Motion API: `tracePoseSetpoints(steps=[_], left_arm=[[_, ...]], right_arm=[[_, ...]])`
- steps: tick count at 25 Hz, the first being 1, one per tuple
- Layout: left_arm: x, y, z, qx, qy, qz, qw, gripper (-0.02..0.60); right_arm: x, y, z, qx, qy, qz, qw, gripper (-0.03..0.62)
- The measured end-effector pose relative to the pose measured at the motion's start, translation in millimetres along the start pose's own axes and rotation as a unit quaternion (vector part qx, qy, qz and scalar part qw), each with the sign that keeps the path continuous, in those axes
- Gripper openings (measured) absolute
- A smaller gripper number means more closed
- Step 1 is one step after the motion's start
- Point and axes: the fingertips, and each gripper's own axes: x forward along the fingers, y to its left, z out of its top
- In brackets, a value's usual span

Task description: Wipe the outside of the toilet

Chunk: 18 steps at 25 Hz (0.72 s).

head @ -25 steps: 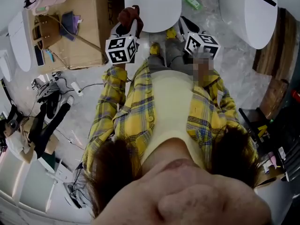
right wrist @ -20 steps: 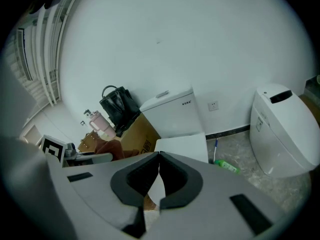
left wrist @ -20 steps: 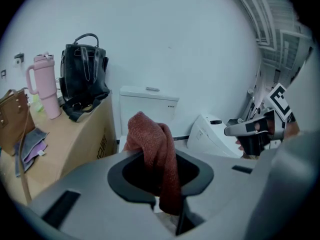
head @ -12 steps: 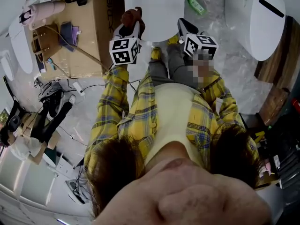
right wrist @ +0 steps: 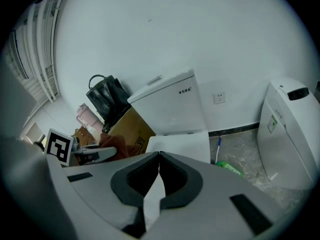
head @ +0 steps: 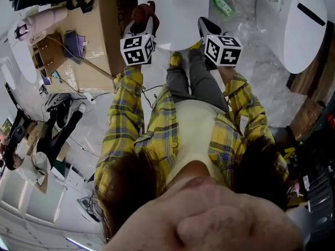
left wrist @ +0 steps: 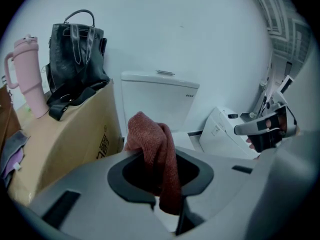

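Facing the toilet point(head: 170, 4), the operator point(head: 193, 135) holds both grippers near its closed lid point(right wrist: 180, 145). The left gripper point(left wrist: 161, 179) has its jaws clamped on a red cloth point(left wrist: 150, 139), which bunches above them and hangs down between them. The right gripper point(right wrist: 159, 156) has its jaws pressed together with nothing between them.

Toilet position: far centre of the scene, with its tank point(left wrist: 157, 101) against the wall. A cardboard box point(head: 78, 35) stands just left of it, a second toilet point(head: 296, 20) is well apart to the right, and a green bottle point(head: 220, 3) lies on the floor between the two.

The cloth is held near the left edge of the lid; contact with the porcelain cannot be confirmed.

Progress assessment: preparation looks complete (cloth gripped, operator in position), and wiping appears not yet started. Judged remaining: lid, tank, bowl sides and base.
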Motion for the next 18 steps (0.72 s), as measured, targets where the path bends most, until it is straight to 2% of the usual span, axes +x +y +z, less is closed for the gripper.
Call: tracePoseSetpoints(steps=[18], left_arm=[[78, 48, 14, 0.031, -0.005, 0.063, 0.9975, 0.098]], right_arm=[[48, -30, -6, 0.003, 0.017, -0.003, 1.000, 0.025]])
